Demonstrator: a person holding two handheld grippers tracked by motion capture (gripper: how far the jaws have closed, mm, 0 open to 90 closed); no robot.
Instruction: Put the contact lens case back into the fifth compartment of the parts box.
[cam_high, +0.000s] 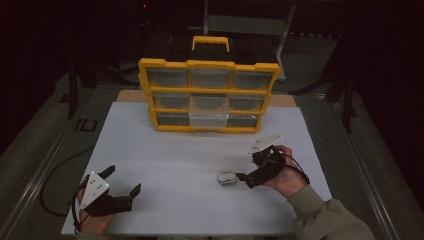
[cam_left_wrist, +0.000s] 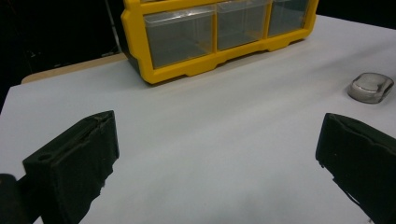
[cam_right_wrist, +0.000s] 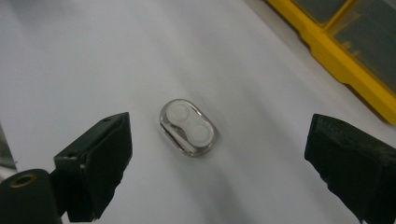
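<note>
A small clear oval case (cam_high: 227, 178) with two round white wells lies flat on the white board (cam_high: 170, 150), right of centre. My right gripper (cam_high: 250, 169) is open just to its right, jaws pointing at it without touching. In the right gripper view the case (cam_right_wrist: 188, 127) lies ahead of the wide gap of that gripper (cam_right_wrist: 217, 158), between the lines of the two jaws. My left gripper (cam_high: 122, 181) rests open near the board's front left corner, holding nothing. In the left gripper view this gripper (cam_left_wrist: 217, 154) faces bare board, with the case (cam_left_wrist: 371, 87) far off to the right.
A yellow drawer organizer (cam_high: 207, 95) with clear drawers and a black-and-yellow handle stands at the back of the board, also seen as the organizer (cam_left_wrist: 215, 37) and the organizer (cam_right_wrist: 355, 51). Its bottom middle drawer (cam_high: 207, 120) looks pulled out a little. Dark surroundings ring the table.
</note>
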